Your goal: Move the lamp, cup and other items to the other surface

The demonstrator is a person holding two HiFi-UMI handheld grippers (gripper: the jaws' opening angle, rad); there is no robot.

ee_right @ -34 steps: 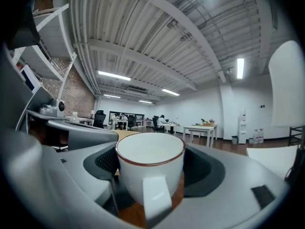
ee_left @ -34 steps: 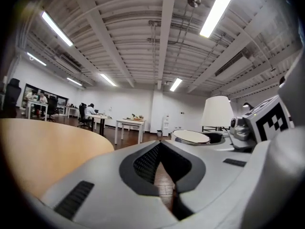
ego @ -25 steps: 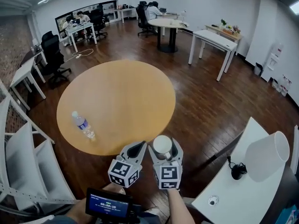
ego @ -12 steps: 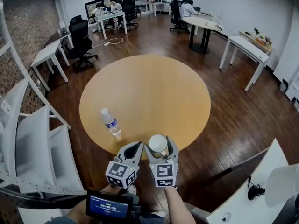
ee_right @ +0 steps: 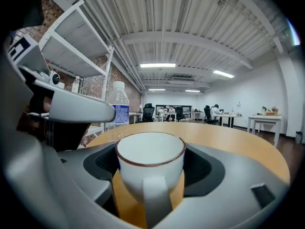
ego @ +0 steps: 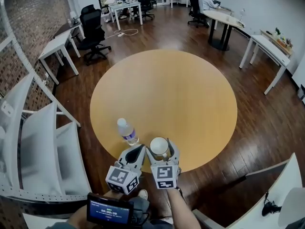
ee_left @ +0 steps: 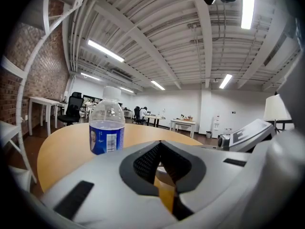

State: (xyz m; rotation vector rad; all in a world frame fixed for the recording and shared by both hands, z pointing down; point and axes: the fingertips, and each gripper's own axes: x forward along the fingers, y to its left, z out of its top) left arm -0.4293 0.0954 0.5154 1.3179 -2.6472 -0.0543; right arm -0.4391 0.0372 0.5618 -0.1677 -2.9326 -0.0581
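A white cup (ego: pixel 159 146) with a brown rim sits upright between the jaws of my right gripper (ego: pixel 160 148), which is shut on it; in the right gripper view the cup (ee_right: pixel 150 163) has its handle facing the camera. The cup hangs over the near edge of the round wooden table (ego: pixel 190 94). My left gripper (ego: pixel 137 150) is right beside it, shut and empty. A clear water bottle (ego: pixel 127 131) with a blue label stands on the table just beyond the left gripper, and the bottle (ee_left: pixel 106 120) shows large in the left gripper view. The white lamp shade (ego: pixel 291 213) is cut off at the lower right corner.
White shelving (ego: pixel 38 142) stands close on the left. A white surface (ego: pixel 257 213) with a black cable lies at the lower right. A hand-held screen device (ego: pixel 109 209) is below the grippers. Desks, office chairs (ego: pixel 93 30) and seated people are far behind the table.
The view has swung left toward the round table. Both grippers, the right one still holding the cup, now reach over its near edge. The lamp has slid to the lower right corner.
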